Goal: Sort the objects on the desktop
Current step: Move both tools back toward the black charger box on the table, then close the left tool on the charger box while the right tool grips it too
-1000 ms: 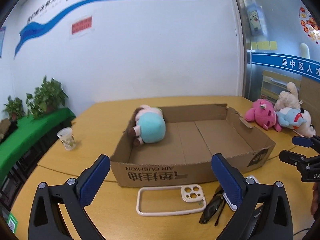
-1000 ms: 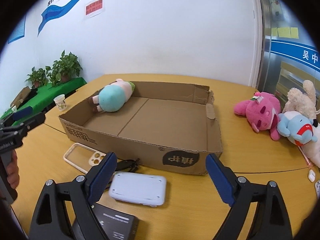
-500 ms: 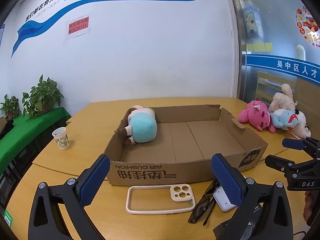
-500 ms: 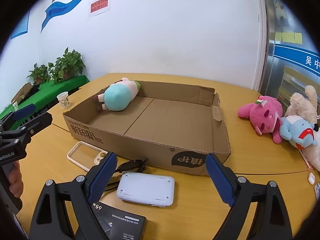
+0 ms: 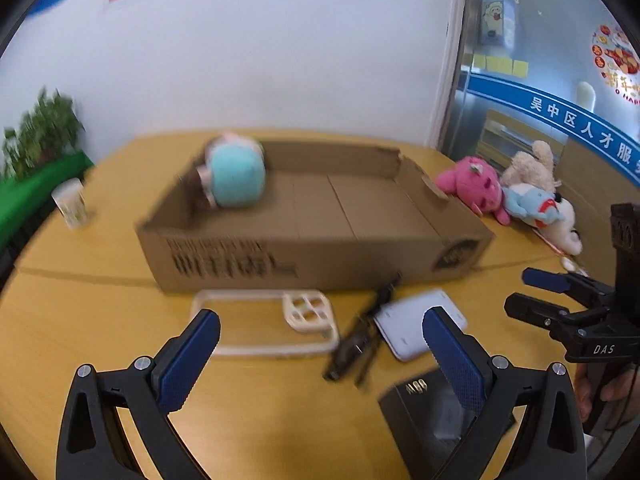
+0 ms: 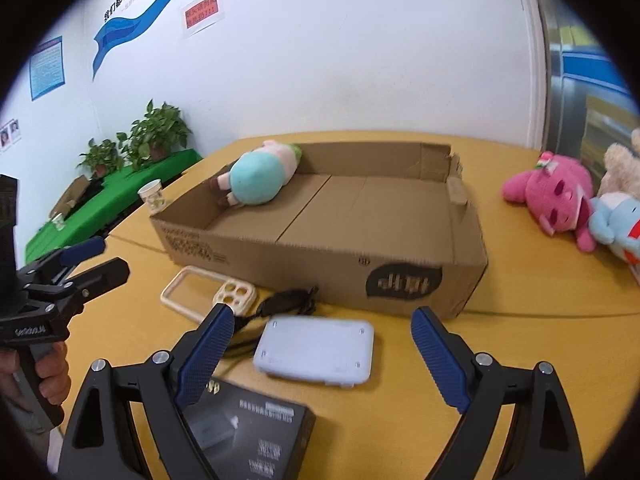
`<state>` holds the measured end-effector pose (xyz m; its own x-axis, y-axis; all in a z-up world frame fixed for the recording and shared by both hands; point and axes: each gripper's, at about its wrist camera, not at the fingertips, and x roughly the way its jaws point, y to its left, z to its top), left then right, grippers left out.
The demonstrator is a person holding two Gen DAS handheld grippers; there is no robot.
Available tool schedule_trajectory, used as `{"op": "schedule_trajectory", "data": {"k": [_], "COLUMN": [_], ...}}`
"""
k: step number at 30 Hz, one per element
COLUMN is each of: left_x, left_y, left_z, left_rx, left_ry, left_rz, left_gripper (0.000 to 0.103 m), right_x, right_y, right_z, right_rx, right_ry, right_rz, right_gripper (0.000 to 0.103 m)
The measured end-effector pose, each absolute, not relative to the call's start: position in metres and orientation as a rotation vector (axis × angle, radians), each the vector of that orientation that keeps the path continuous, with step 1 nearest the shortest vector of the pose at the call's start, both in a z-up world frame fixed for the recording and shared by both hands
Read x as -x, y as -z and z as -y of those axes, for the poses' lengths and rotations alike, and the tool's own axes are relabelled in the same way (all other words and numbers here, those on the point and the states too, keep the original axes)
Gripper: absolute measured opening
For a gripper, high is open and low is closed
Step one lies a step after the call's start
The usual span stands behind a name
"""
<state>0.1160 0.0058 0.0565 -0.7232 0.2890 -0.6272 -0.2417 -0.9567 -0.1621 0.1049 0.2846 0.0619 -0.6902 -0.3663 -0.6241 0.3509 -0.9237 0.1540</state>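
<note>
A shallow cardboard box [image 5: 436, 216] [image 6: 464, 240] lies on the yellow table with a teal plush pig [image 5: 234, 178] [image 6: 256, 176] in its far left corner. In front of it lie a cream phone case [image 5: 280, 322] [image 6: 208, 292], black sunglasses [image 5: 360, 336] [image 6: 288, 300], a white flat device [image 5: 408, 320] [image 6: 316, 350] and a black carton [image 5: 424, 412] [image 6: 248, 432]. My left gripper [image 5: 320, 360] is open and empty above the case and sunglasses. My right gripper [image 6: 320, 356] is open and empty over the white device.
A pink plush [image 5: 472, 186] [image 6: 556, 196], a blue plush [image 5: 532, 204] [image 6: 616, 220] and a beige plush [image 5: 532, 164] lie right of the box. A paper cup [image 5: 70, 204] [image 6: 154, 198] stands left of it. Potted plants [image 6: 156, 132] stand on a green bench.
Both grippers have moved closer to the items in front of the box and dipped lower. The left view has swung right and is blurred. Both stay open.
</note>
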Motion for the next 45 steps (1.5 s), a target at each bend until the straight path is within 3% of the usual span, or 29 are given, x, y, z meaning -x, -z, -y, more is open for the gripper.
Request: {"op": "schedule_trajectory", "data": {"k": [3,11,13,16,22,28,31,34,45], "left_x": [-0.116,-0.124,-0.124,-0.124,-0.122,-0.115,-0.116,-0.116,-0.109], "left_y": [-0.03,0.011,0.016,0.014,0.01,0.024,0.022,0.016,0.024], "left_z": [-0.014,-0.048,-0.05,-0.04,0.001,-0.002,-0.017,-0.01,-0.013], "left_rx": [1.109,1.241,1.265,1.264,1.268,1.313,1.3,1.303,1.358], "left_ry": [-2.541,-2.347,-2.327,-2.344,-2.406,-2.295,-2.257,-2.256,-2.174], "left_rz": [0.177,0.17,0.153,0.174,0.238,0.308,0.259,0.249,0.326], "left_gripper": [0.103,0.1,0.084,0.08,0.079,0.079,0.072,0.063,0.065], "right_x": [-0.116,-0.166,-0.169,-0.166,-0.175,-0.16,-0.155,-0.166,-0.165], "right_y": [-0.045,-0.015,0.0,0.017,0.0,0.014,0.018,0.01,0.018], "right_z": [-0.297,-0.286,-0.269,-0.236,-0.202,-0.209,-0.202,-0.196,-0.182], "right_rx": [-1.072,-1.149,-1.194,-1.229,-1.05,-1.148,-1.168,-1.102,-1.083], "right_ry": [2.484,2.253,2.223,2.151,2.131,2.105,2.043,2.062,2.146], "right_rz": [0.011,-0.15,-0.194,-0.168,-0.199,-0.155,-0.061,-0.134,-0.298], "right_gripper": [0.091,0.091,0.091,0.091,0.093,0.093,0.093,0.094,0.093]}}
